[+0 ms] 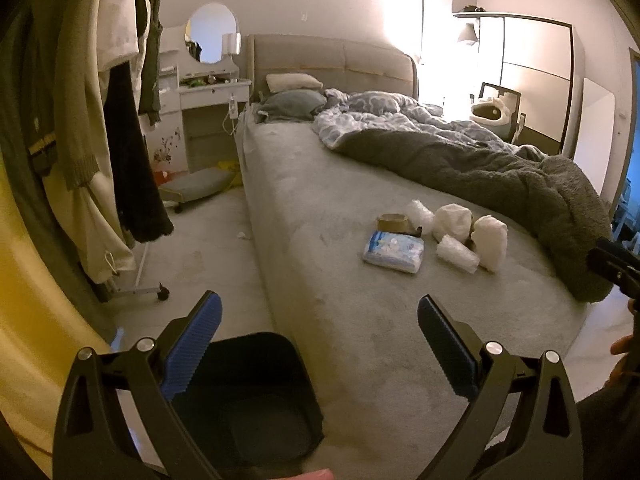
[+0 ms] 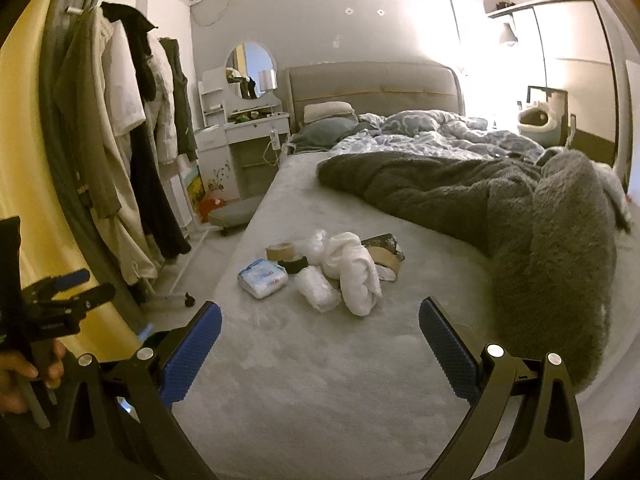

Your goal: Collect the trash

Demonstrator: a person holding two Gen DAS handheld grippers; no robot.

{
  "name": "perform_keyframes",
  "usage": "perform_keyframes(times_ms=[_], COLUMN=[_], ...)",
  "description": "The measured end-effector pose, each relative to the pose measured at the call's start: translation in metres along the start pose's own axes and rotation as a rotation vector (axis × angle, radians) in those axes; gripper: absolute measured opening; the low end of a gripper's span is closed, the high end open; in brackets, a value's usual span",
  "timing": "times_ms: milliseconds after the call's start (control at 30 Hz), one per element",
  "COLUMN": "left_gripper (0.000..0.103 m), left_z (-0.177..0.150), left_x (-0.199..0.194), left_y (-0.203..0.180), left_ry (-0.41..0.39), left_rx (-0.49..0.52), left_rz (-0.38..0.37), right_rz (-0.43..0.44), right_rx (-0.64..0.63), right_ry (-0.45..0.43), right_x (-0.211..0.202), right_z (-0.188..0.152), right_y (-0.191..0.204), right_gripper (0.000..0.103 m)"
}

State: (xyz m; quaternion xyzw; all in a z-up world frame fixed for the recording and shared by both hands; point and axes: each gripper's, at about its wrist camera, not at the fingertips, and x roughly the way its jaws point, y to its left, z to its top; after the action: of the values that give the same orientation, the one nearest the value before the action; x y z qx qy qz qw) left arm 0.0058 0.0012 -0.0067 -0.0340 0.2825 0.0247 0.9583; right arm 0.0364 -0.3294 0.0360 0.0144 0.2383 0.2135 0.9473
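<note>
Left gripper (image 1: 320, 320) gaping empty, right gripper (image 2: 320, 320) likewise, tape rolls (image 2: 380, 262) half-hidden behind white wads (image 2: 354, 270), bin (image 1: 256, 392) partly cut off

No legible text, brand, number or sign anywhere in either view. Blue print on the white-and-blue soft plastic tissue pack (image 2: 263, 278) (image 1: 393, 250) lying on the grey bed (image 2: 320, 380) (image 1: 360, 320), but far too small and blurred to read. Likewise nothing readable on the brown cardboard tape roll (image 2: 280, 252) (image 1: 392, 223) just behind that pack, nor on the white dressing table (image 2: 256, 128) (image 1: 212, 94) against the far wall.
</note>
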Motion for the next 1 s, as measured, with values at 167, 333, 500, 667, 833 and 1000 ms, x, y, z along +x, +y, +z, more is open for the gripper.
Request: perform_keyframes(times_ms=[167, 333, 500, 667, 833, 1000], left_gripper=[0.1, 0.1, 0.1, 0.1, 0.1, 0.1], left_z=[0.003, 0.005, 0.01, 0.014, 0.019, 0.025], left_x=[0.004, 0.013, 0.024, 0.041, 0.055, 0.072], left_y=[-0.001, -0.01, -0.012, -0.015, -0.017, -0.025], left_ry=[0.003, 0.019, 0.037, 0.051, 0.049, 0.045], left_rx=[0.041, 0.116, 0.117, 0.138, 0.145, 0.186], left_rz=[-0.015, -0.02, -0.095, -0.093, -0.117, -0.11], right_rz=[-0.078, -0.058, -0.033, -0.049, -0.023, -0.003], right_rx=[-0.04, -0.013, 0.011, -0.031, -0.027, -0.016], right_ry=[0.047, 0.106, 0.118, 0.142, 0.175, 0.178], right_x=[0.017, 0.036, 0.047, 0.06, 0.079, 0.091], right_z=[0.001, 0.001, 0.004, 0.007, 0.007, 0.012], right_y=[0.003, -0.004, -0.008, -0.009, -0.016, -0.019], right_gripper=[0.1, 0.1, 0.1, 0.1, 0.1, 0.1])
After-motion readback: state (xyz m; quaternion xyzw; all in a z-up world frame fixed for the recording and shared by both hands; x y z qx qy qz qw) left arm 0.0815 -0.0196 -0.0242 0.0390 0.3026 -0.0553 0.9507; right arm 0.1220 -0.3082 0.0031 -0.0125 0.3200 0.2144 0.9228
